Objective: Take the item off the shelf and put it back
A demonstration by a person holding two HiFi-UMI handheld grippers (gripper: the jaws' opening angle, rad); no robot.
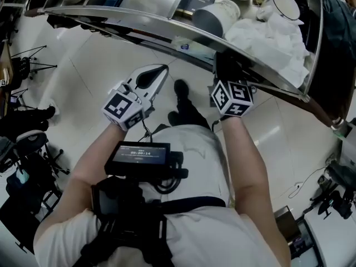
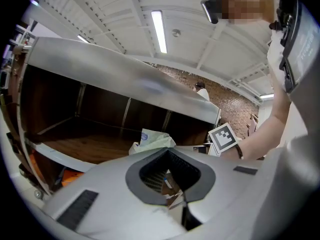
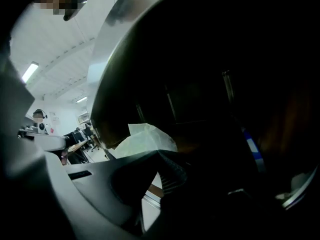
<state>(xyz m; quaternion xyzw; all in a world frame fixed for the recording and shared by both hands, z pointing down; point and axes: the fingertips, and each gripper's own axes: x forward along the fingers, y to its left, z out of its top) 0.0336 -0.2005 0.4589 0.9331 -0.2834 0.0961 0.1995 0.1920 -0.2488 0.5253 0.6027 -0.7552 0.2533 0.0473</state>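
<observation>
A crumpled white plastic bag [image 1: 270, 38] lies on the shelf behind the metal front rail [image 1: 139, 28]. In the left gripper view the bag [image 2: 152, 139] rests on a brown shelf board just past the jaws. It also shows pale in the dark right gripper view [image 3: 145, 140]. My white left gripper [image 1: 160, 69] hangs in front of the rail, shut and holding nothing [image 2: 167, 151]. My dark right gripper [image 1: 227, 71] reaches in under the rail below the bag. Its jaws [image 3: 157, 153] are shut with nothing between them.
A grey cylinder [image 1: 214, 16] and white bowls [image 1: 281, 4] stand on the shelf next to the bag. A metal upper shelf [image 2: 125, 79] spans above the brown board. Pale tiled floor [image 1: 83, 60] lies under my hands; tripods and gear [image 1: 25, 65] stand at left.
</observation>
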